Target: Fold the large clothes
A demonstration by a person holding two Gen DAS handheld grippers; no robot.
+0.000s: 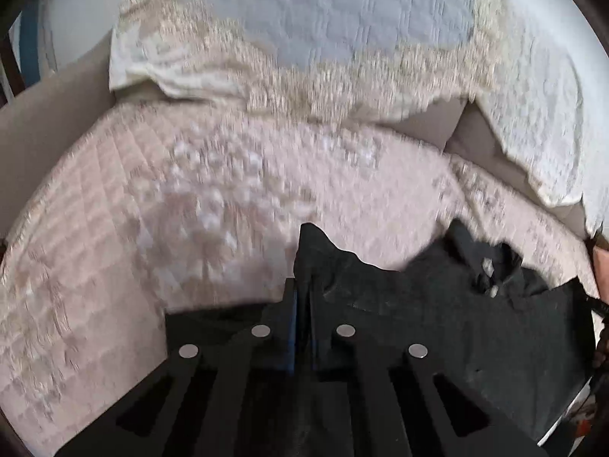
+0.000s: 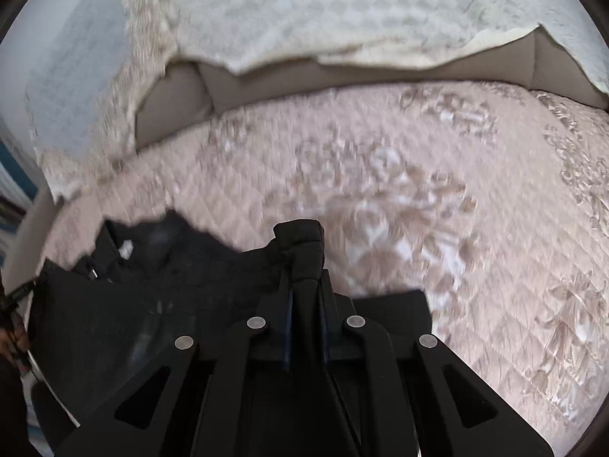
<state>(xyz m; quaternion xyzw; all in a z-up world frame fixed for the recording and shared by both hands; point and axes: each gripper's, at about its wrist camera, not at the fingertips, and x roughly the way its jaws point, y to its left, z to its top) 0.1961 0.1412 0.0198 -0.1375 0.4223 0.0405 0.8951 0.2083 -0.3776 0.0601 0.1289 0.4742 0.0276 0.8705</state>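
Right claw [image 2: 304,285] clamped on black garment [image 2: 190,285]

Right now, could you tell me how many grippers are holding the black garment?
2. The left gripper pinches one edge of the black garment; the right gripper pinches a bunched edge opposite. Both are above the quilt.

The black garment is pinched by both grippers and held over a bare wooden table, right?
Not a table. Both wrist views show the black garment pinched by the left gripper and right gripper over a pink quilted cover on a sofa.
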